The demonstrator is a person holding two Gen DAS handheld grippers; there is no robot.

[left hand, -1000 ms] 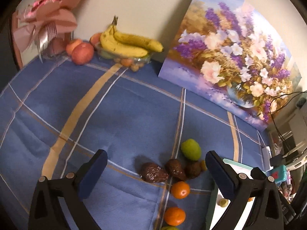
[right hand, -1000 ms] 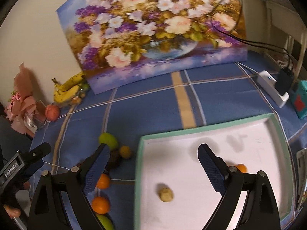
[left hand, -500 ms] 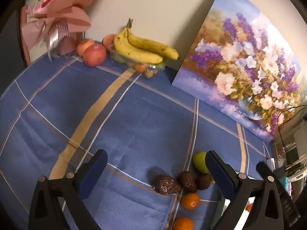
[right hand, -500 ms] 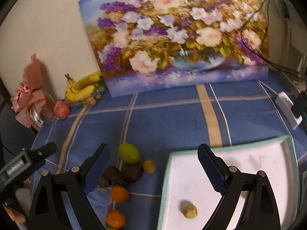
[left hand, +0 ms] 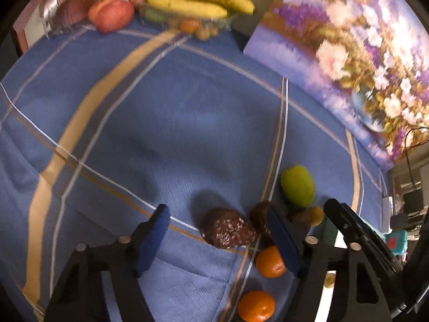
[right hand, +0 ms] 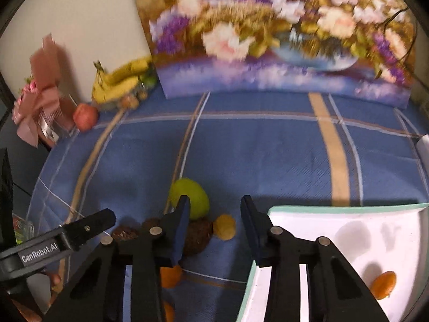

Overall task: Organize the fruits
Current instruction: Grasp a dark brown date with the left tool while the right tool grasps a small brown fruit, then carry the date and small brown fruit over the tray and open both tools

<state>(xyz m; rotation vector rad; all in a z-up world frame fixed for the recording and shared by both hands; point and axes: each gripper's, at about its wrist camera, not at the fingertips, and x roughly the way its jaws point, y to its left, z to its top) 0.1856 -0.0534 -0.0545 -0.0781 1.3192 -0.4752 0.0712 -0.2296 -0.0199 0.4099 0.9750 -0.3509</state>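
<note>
My left gripper [left hand: 219,230] is open, its jaws on either side of a wrinkled dark brown fruit [left hand: 228,230] on the blue cloth. Beside it lie other dark fruits [left hand: 261,217], a green fruit [left hand: 297,185], a small yellow fruit [left hand: 316,214] and two oranges [left hand: 269,261]. My right gripper [right hand: 214,222] is open, with the small yellow fruit [right hand: 224,226] and a dark fruit [right hand: 197,236] between its jaws; the green fruit [right hand: 190,197] is just beyond. The white tray [right hand: 335,214] at the right holds an orange piece [right hand: 383,284].
A bowl with bananas [left hand: 198,0] and apples [left hand: 112,14] stands at the far edge, next to a pink gift bouquet [right hand: 37,94]. A flower painting [right hand: 268,35] leans on the wall. A white power strip [left hand: 386,206] and cables lie at the right.
Both grippers have come down and closer to the fruit cluster. The left now straddles the wrinkled brown fruit; the right has moved left off the tray to the small yellow fruit.
</note>
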